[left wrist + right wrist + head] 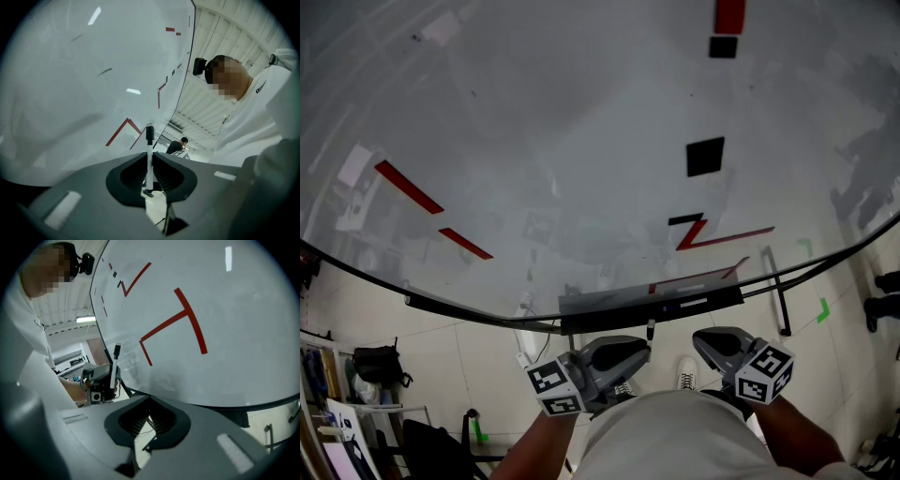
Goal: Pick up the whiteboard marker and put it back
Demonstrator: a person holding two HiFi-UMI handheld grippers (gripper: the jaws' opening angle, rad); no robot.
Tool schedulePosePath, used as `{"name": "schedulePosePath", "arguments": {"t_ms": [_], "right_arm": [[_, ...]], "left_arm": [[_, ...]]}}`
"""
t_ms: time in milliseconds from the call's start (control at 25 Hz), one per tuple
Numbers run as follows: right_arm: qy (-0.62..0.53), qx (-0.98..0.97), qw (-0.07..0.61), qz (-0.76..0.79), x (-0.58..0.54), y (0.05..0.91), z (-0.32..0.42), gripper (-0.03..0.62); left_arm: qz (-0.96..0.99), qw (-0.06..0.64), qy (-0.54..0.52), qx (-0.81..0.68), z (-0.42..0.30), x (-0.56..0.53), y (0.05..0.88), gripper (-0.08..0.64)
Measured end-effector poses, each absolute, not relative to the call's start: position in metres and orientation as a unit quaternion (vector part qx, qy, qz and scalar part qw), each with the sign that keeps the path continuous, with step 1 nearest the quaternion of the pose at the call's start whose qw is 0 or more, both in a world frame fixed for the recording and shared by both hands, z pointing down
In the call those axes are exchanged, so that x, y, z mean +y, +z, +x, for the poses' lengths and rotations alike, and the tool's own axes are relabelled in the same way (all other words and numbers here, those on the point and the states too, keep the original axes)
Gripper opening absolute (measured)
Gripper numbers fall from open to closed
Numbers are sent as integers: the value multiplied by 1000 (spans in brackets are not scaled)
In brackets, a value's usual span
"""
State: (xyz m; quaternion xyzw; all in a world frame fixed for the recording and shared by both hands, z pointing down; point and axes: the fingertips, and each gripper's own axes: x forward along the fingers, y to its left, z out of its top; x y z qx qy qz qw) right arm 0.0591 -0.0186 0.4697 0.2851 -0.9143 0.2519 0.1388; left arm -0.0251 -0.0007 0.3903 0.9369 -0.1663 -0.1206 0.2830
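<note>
Between the ribbed pads (161, 173) of the left gripper (150, 159), clamps the whiteboard marker (149, 145) upright, black cap up and white barrel pinched about mid-length, close in front of the whiteboard (581, 141) and near the dark ledge (656, 305) along its lower edge. Carries the right gripper (149, 404) alongside with jaws pressed together on nothing. Looks light, stiff and smooth-skinned, so likely to swivel or slide in a slack pinch; best taken squarely across the barrel near the middle, not on the cap, which might pull off.
</note>
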Motion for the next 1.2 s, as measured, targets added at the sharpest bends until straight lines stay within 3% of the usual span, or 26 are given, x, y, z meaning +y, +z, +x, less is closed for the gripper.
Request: {"name": "schedulePosePath", "arguments": {"t_ms": [880, 1200], "right_arm": [[253, -914, 140, 286, -18, 471, 59, 2], [252, -911, 143, 293, -20, 470, 65, 2]], "left_arm": [[933, 286, -78, -202, -31, -9, 410, 55], [947, 230, -6, -225, -27, -13, 425, 55]]}}
